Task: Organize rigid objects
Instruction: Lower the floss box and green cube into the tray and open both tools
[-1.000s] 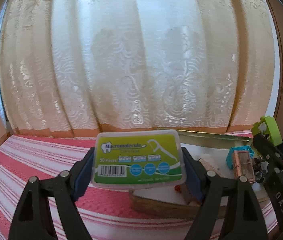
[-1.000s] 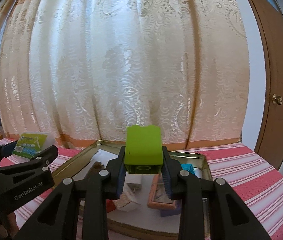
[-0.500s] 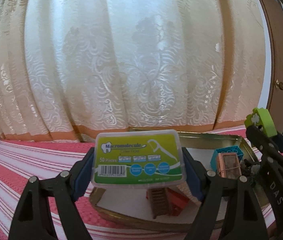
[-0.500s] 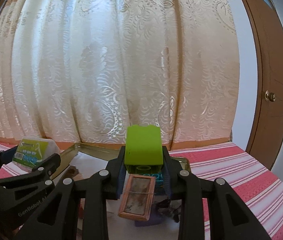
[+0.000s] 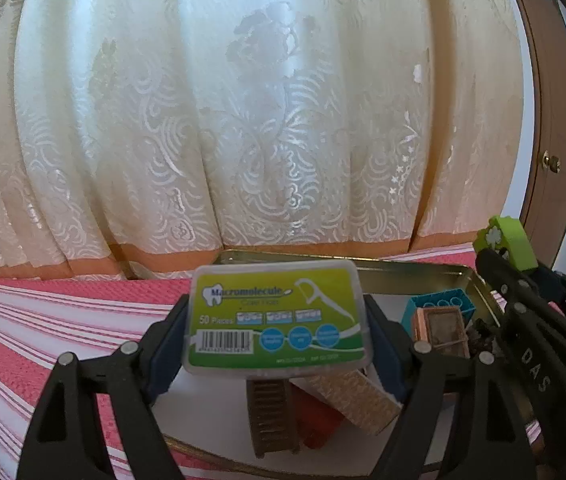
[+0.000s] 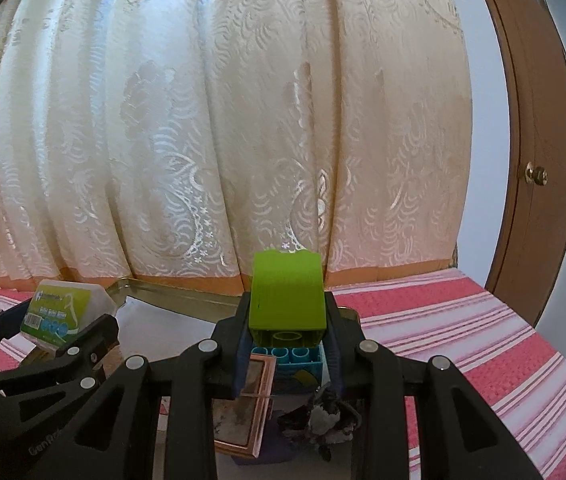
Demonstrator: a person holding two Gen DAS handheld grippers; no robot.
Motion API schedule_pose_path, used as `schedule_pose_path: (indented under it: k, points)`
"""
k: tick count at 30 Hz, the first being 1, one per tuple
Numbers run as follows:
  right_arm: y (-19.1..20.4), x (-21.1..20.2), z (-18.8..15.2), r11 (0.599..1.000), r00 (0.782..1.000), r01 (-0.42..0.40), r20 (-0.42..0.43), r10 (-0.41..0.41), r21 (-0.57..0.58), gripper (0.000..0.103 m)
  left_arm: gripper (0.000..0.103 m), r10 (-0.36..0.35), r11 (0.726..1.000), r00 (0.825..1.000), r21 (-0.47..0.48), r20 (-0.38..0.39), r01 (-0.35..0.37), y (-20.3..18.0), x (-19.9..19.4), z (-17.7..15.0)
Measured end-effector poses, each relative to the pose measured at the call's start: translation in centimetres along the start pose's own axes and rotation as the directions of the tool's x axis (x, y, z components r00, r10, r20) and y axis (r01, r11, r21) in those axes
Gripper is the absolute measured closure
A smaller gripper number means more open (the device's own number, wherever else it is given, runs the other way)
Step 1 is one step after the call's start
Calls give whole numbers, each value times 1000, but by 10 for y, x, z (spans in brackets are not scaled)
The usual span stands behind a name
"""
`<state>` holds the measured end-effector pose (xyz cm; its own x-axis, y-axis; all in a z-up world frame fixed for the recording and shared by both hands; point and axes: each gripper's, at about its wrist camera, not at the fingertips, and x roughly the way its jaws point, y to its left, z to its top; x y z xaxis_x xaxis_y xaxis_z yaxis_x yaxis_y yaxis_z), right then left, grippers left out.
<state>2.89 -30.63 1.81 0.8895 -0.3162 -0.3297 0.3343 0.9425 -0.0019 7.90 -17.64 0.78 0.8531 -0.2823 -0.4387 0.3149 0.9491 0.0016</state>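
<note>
My left gripper [image 5: 277, 332] is shut on a clear floss-pick box with a green label [image 5: 277, 316] and holds it above the left part of a gold metal tray [image 5: 423, 270]. My right gripper [image 6: 287, 320] is shut on a lime green toy block [image 6: 285, 294] and holds it above the tray's [image 6: 171, 292] right part. The block also shows at the right in the left wrist view [image 5: 509, 242]. The floss box shows at the left in the right wrist view [image 6: 65, 310].
In the tray lie a teal brick [image 5: 441, 304], a copper-framed picture [image 5: 441, 332], a brown ladder piece [image 5: 273, 416], a red piece [image 5: 315, 420], a tan woven block [image 5: 357, 402] and a dark figurine [image 6: 327, 416]. Red striped cloth [image 6: 463, 332] covers the table. A cream curtain hangs behind.
Both grippers have moved forward over the tray with their objects still held. The tray's contents now lie closer beneath them.
</note>
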Motion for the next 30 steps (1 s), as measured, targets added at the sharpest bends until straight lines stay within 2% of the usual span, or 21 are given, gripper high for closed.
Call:
schedule_pose_path:
  k: [19, 30]
  points:
    - [11, 28, -5, 999, 992, -41, -122, 38, -15, 69, 22, -15, 1000, 998, -12, -63, 14, -1, 20, -3]
    - [13, 36, -6, 998, 987, -55, -153, 52, -11, 69, 22, -14, 999, 995, -30, -101, 11, 3, 31, -4]
